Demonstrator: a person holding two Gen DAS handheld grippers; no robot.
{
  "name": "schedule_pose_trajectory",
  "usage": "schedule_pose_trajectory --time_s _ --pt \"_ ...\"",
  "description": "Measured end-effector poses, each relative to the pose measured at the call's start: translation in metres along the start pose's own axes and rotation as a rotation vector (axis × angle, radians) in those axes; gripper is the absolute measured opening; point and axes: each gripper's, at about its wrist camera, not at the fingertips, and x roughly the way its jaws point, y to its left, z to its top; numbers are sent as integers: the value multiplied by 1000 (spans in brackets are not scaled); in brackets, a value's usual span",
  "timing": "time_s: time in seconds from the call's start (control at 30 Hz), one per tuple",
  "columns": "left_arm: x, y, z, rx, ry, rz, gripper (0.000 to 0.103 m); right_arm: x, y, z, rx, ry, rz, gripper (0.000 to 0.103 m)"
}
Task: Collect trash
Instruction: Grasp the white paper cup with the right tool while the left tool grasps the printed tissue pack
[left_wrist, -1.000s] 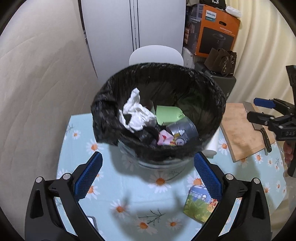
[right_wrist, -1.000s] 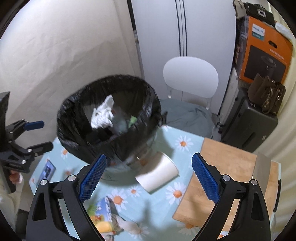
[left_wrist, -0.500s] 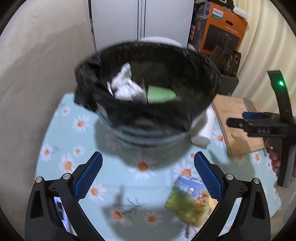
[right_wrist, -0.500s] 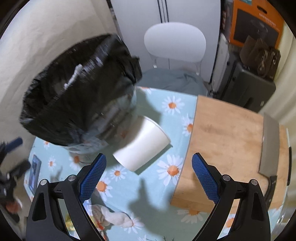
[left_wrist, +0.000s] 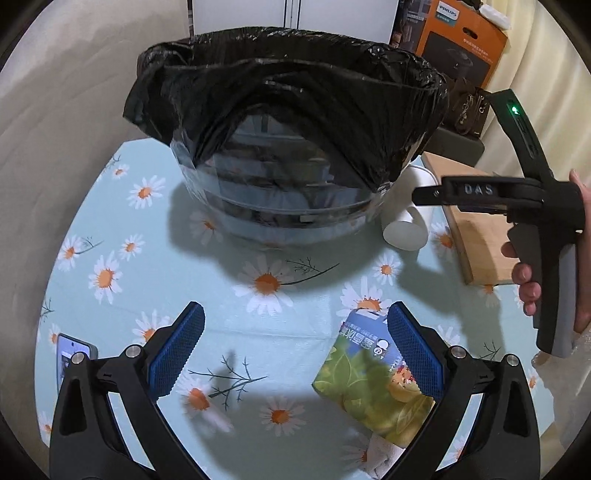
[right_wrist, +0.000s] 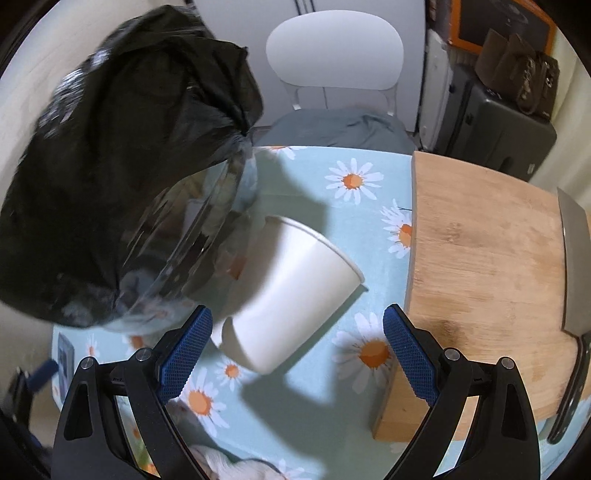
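Note:
A clear bin lined with a black bag (left_wrist: 288, 122) stands on the daisy tablecloth (left_wrist: 110, 236); it also shows in the right wrist view (right_wrist: 122, 177). A white paper cup (right_wrist: 291, 295) lies on its side beside the bin, also seen in the left wrist view (left_wrist: 406, 221). My right gripper (right_wrist: 297, 350) is open just above and in front of the cup. My left gripper (left_wrist: 295, 347) is open and empty, low over the cloth. A green and blue carton (left_wrist: 373, 380) lies by its right finger.
A wooden cutting board (right_wrist: 487, 280) with a cleaver (right_wrist: 574, 266) lies right of the cup. A phone (left_wrist: 72, 354) lies at the left table edge. A crumpled tissue (right_wrist: 236, 465) lies near the front. A white chair (right_wrist: 332, 51) stands behind the table.
Both grippers have dropped lower toward the table. The bin's inside is out of sight now. The right gripper has closed in on the paper cup.

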Motion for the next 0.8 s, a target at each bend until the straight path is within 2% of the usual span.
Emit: schedule_pose_trajectory --time_s 0.17,0.23,0.27,0.3,0.33,0.4,0.5,0.8 --pt "7 -4 -6 -7 23 -32 97 13 3 6 9 19 -1 89" --pt "9 -5 -7 2 27 -20 97 19 4 8 18 28 5 89" --pt "10 -4 -7 0 36 -9 97 23 3 7 28 36 14 86" --pt "10 -3 -7 -4 43 -10 97 25 3 8 33 43 30 68" --pt "10 -2 -7 -9 49 -30 97 27 2 8 47 55 47 68" --pt "13 -1 -7 3 62 -57 97 27 -5 10 89 61 87 59" --pt "17 -2 -7 41 72 -48 97 22 -15 9 123 63 127 52" --pt "28 -7 -10 92 98 -84 97 -11 -17 -9 56 37 115 49"
